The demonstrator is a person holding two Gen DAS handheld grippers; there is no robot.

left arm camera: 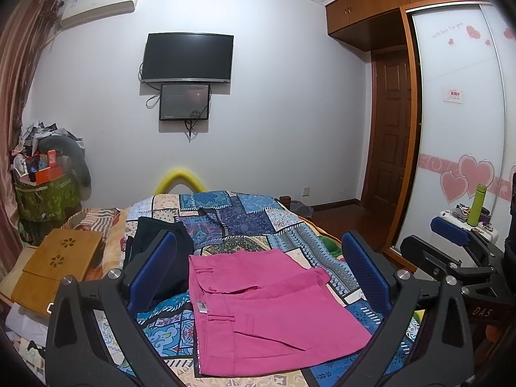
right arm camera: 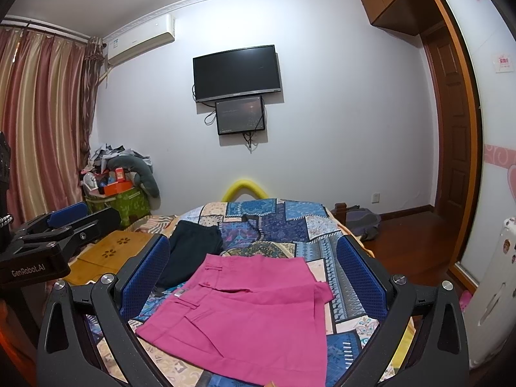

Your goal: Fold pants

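Bedroom corner: green bin overfilled with boxes and clothing (items indistinct). Pink pants lie folded on patchwork bedspread, near edge cut off. Left gripper and right gripper both wide apart, holding nothing

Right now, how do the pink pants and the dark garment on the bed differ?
The pink pants lie folded into a flat, tidy rectangle; the dark garment looks more loosely bunched. The pink pants sit nearer, between the open fingers of each gripper; the dark garment lies farther back, to their left, near the wooden tray. Both rest on the patchwork bedspread, and neither is gripped.
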